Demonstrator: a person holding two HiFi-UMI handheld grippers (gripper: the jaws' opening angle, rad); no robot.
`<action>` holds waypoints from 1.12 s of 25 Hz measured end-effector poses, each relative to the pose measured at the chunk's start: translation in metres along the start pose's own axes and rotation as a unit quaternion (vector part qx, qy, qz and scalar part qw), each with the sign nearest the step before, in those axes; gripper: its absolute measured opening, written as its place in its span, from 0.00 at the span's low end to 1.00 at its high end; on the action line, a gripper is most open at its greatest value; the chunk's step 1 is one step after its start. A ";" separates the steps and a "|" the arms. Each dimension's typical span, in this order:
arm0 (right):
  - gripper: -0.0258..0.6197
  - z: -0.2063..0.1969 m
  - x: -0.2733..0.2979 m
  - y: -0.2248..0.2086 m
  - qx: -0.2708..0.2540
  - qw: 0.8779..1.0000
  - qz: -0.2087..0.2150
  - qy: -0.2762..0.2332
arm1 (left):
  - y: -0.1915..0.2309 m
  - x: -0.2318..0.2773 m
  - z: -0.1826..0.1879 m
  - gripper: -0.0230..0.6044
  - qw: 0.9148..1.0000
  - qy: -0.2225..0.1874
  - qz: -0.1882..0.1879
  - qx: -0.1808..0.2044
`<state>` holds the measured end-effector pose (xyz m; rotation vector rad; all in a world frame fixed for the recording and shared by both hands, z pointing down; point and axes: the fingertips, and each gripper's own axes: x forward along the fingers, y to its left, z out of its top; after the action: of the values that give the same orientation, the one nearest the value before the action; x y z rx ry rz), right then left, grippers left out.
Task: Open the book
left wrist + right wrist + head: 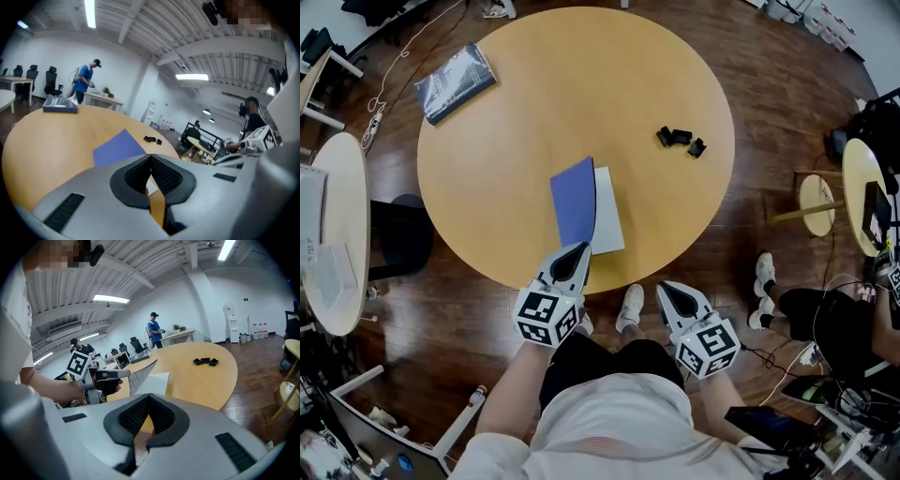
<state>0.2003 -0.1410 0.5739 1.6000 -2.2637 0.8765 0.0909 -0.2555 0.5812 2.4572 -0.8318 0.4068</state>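
The thin book with a blue cover (574,199) lay at the near edge of the round pale-wood table (516,122), its cover raised off the white first page (609,214). The left gripper (577,253) had its jaws pinched together on the cover's near edge, so the opening step looked under way, the cover roughly upright. Next, I judge, the cover needed swinging over toward the table's left side and laying flat without dragging the light book. The right gripper (667,289) hung just off the near edge, jaws together on nothing. The cover looked thin and flexible, the table smooth and matt. A dark flat packet (455,82) lay at the far-left edge, small black blocks (680,141) toward the right edge.
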 end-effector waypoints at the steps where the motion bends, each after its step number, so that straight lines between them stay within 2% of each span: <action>1: 0.03 0.001 0.003 0.003 -0.002 1.000 0.004 0.001 | 0.008 -0.011 0.005 0.06 1.000 -0.014 0.008 -0.021; 6: 0.03 0.007 0.015 0.018 -0.014 1.000 0.018 0.007 | 0.057 -0.066 0.006 0.06 0.991 -0.070 0.081 -0.079; 11: 0.03 0.002 0.029 0.032 -0.024 0.999 0.031 0.023 | 0.109 -0.103 -0.015 0.06 0.977 -0.078 0.155 -0.121; 18: 0.03 0.002 0.045 0.046 -0.030 0.998 0.037 0.034 | 0.168 -0.123 -0.054 0.06 0.964 -0.035 0.214 -0.151; 22: 0.03 0.001 0.049 0.055 -0.033 0.998 0.040 0.040 | 0.188 -0.123 -0.092 0.06 0.961 0.016 0.246 -0.125; 28: 0.03 -0.002 0.057 0.063 -0.032 0.998 0.041 0.045 | 0.196 -0.122 -0.118 0.06 0.958 0.041 0.249 -0.133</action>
<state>0.1213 -0.1699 0.5832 1.4204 -2.2835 0.8676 -0.1396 -0.2659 0.6986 1.9542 -1.3749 0.5292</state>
